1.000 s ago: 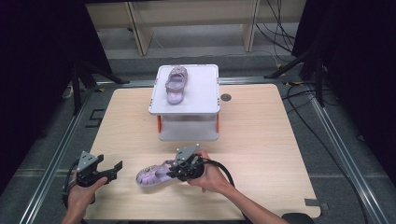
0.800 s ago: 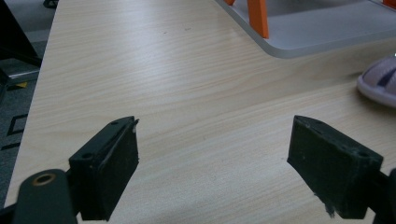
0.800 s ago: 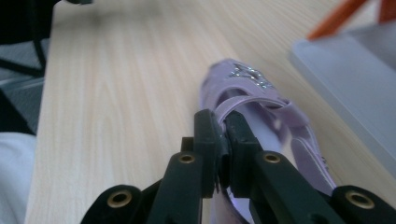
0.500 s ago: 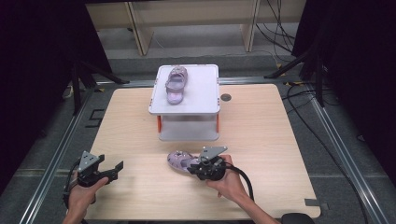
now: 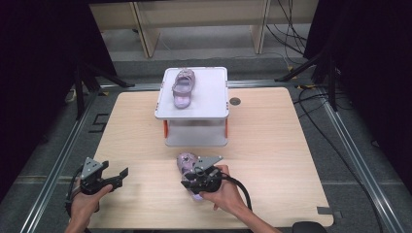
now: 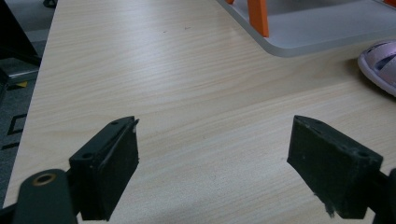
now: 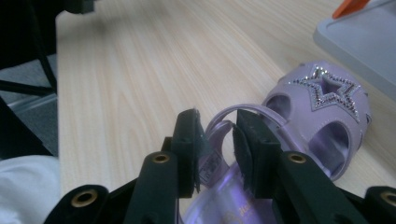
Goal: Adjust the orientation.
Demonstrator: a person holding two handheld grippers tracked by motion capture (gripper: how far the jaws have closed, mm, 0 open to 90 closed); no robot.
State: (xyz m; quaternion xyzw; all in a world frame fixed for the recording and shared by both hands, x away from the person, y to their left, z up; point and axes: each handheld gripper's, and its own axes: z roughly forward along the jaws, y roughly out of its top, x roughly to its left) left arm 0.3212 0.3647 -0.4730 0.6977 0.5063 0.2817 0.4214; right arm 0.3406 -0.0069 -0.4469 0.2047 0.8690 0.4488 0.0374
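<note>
Now the right tongs (image 7: 217, 144) have just been opening, their pads slack around the heel strap of a purple sandal (image 7: 317, 116) lying on the table (image 5: 291, 145) before the white stand (image 5: 194, 104). The toe points toward that stand. It looks light and rubbery; the strap seems handiest. The left tongs (image 6: 215, 168) gape empty.

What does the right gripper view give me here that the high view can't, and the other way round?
Right gripper view: the rhinestone star on the purple plastic sandal, and the right hand-held gripper with a visible gap beside the heel strap, its jaws having just been opening. High view: a second purple sandal on the white raised stand, and the left hand-held gripper. Both: the wooden table.
</note>
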